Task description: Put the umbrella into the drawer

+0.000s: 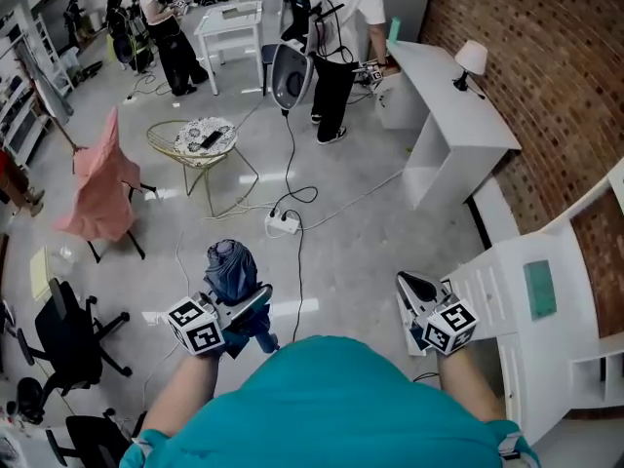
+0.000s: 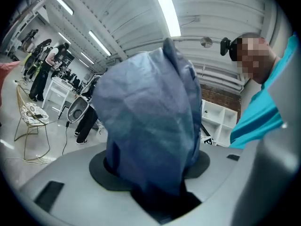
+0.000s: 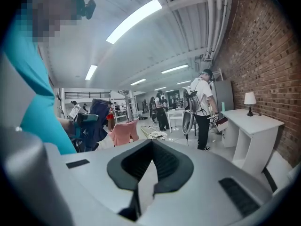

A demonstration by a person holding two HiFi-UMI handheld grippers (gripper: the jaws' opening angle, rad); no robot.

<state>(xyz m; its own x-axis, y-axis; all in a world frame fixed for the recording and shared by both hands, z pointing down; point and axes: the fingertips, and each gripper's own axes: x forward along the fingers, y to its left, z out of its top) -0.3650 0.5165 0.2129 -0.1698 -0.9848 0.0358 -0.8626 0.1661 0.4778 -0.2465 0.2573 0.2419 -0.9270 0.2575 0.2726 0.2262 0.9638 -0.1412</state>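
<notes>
A folded dark blue umbrella (image 1: 231, 265) sticks up and forward from my left gripper (image 1: 246, 305), which is shut on its lower part. In the left gripper view the umbrella's (image 2: 150, 126) cloth fills the space between the jaws and hides the pads. My right gripper (image 1: 411, 285) hangs at the right over the floor, jaws shut with nothing between them; its pads (image 3: 162, 161) meet at the tip. A white drawer cabinet (image 1: 551, 334) stands just to the right of the right gripper. The right gripper view also catches the umbrella (image 3: 97, 117) at its left.
A power strip (image 1: 282, 223) and cables lie on the floor ahead. A wire chair (image 1: 200, 149), a pink-draped chair (image 1: 97, 188) and a black office chair (image 1: 68, 339) stand on the left. A white desk (image 1: 458, 105) with a lamp (image 1: 471, 58) lines the brick wall; a person (image 1: 336, 57) stands by it.
</notes>
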